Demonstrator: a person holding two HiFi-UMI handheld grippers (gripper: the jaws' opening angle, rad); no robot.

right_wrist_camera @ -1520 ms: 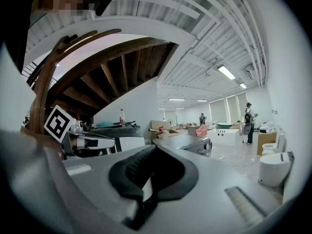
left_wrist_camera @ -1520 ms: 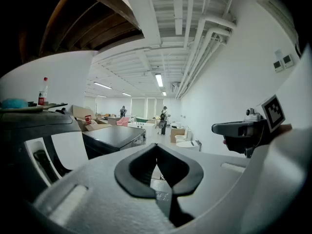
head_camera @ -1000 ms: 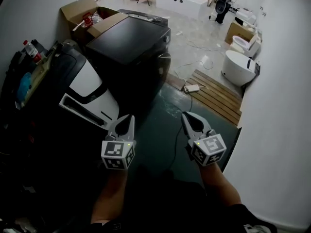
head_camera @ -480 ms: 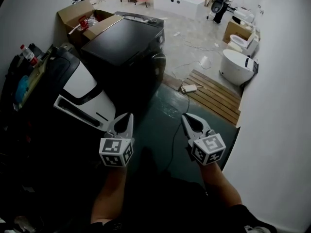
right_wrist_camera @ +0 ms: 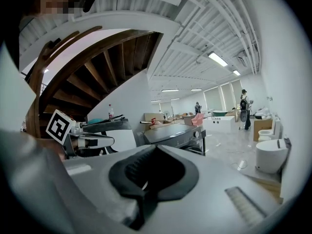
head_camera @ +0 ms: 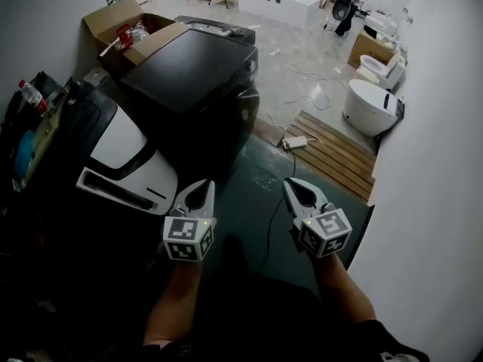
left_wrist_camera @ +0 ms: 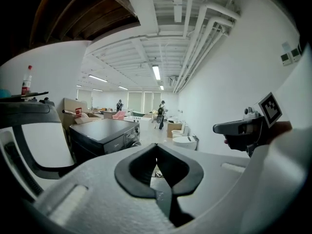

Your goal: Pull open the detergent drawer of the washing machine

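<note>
A black washing machine (head_camera: 189,66) stands at the upper middle of the head view, and it also shows as the black machine (left_wrist_camera: 105,130) and the black machine (right_wrist_camera: 175,130) in the gripper views. Left of it is a second appliance with a white panel (head_camera: 124,149) and a long dark slot (head_camera: 113,189) along its lower edge. My left gripper (head_camera: 198,194) hangs shut and empty just right of that slot, clear of it. My right gripper (head_camera: 296,191) is shut and empty over the dark floor. The closed left gripper (left_wrist_camera: 157,146) and right gripper (right_wrist_camera: 156,147) hold nothing.
Open cardboard boxes (head_camera: 124,25) sit behind the machines. A bottle (head_camera: 30,96) and clutter lie at far left. A cable and white adapter (head_camera: 296,140) rest by a wooden slat mat (head_camera: 336,153). Toilets (head_camera: 373,104) stand along the right wall (head_camera: 438,202). A bathtub (head_camera: 279,2) is far back.
Both grippers have come forward and dipped slightly, still shut. The white-panelled appliance has slid left and down in the head view, and its slot now lies level with my left gripper.
</note>
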